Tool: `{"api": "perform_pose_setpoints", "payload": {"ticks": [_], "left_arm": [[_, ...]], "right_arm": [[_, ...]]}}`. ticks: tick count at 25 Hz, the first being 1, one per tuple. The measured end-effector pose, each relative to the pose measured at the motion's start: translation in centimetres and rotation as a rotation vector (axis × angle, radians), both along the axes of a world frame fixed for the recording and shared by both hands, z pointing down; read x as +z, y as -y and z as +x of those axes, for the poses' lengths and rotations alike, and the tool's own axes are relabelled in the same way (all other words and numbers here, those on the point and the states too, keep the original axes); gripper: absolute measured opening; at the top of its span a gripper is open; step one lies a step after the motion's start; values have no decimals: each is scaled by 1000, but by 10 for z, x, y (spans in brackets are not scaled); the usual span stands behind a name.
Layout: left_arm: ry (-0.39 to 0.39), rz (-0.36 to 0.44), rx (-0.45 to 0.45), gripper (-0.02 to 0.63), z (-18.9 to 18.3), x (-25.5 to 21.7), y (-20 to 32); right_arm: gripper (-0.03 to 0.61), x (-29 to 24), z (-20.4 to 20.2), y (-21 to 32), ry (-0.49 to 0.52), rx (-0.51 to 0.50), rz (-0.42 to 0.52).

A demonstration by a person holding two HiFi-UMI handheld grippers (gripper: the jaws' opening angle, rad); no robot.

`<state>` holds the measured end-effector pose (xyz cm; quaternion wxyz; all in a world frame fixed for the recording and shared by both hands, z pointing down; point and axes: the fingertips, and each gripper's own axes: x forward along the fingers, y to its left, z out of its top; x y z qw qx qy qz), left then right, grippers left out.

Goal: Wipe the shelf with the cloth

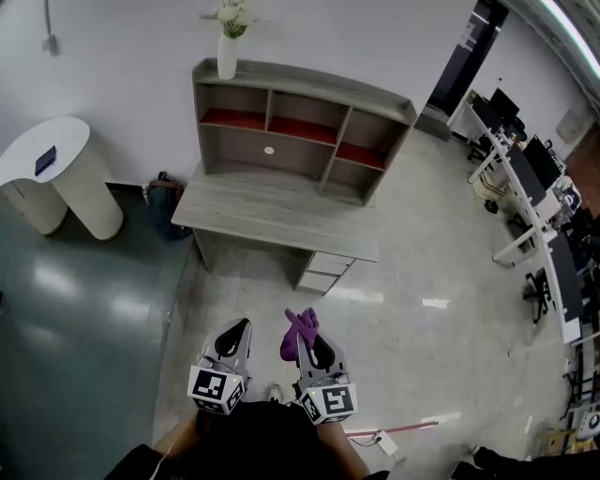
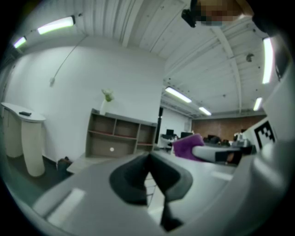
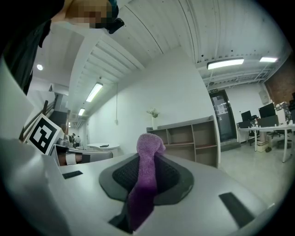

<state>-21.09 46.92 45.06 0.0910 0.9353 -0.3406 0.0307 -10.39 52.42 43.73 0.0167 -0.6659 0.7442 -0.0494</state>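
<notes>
The grey shelf (image 1: pixel 302 127) is standing against the wall above its desk, well apart from both grippers. The right gripper (image 1: pixel 313 341) is pinching the purple cloth (image 1: pixel 298 330) between its jaws, over the floor. The left gripper (image 1: pixel 240 328) is carrying nothing, its jaws pressed together.

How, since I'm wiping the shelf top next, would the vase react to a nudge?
The vase looks tall and narrow, with flowers on top, so it probably tips easily. It stands near the left end of the shelf, so it might fall off.
</notes>
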Motion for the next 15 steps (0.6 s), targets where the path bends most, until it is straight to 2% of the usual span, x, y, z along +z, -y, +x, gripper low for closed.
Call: {"api": "perform_pose_setpoints", "payload": {"ticks": [5, 15], "left_arm": [[-15, -24, -5, 5, 16, -1, -1], [11, -11, -62, 5, 51, 4, 2]], "right_arm": [[64, 0, 16, 0, 10, -1, -12], [65, 5, 55, 1, 21, -52, -8]]}}
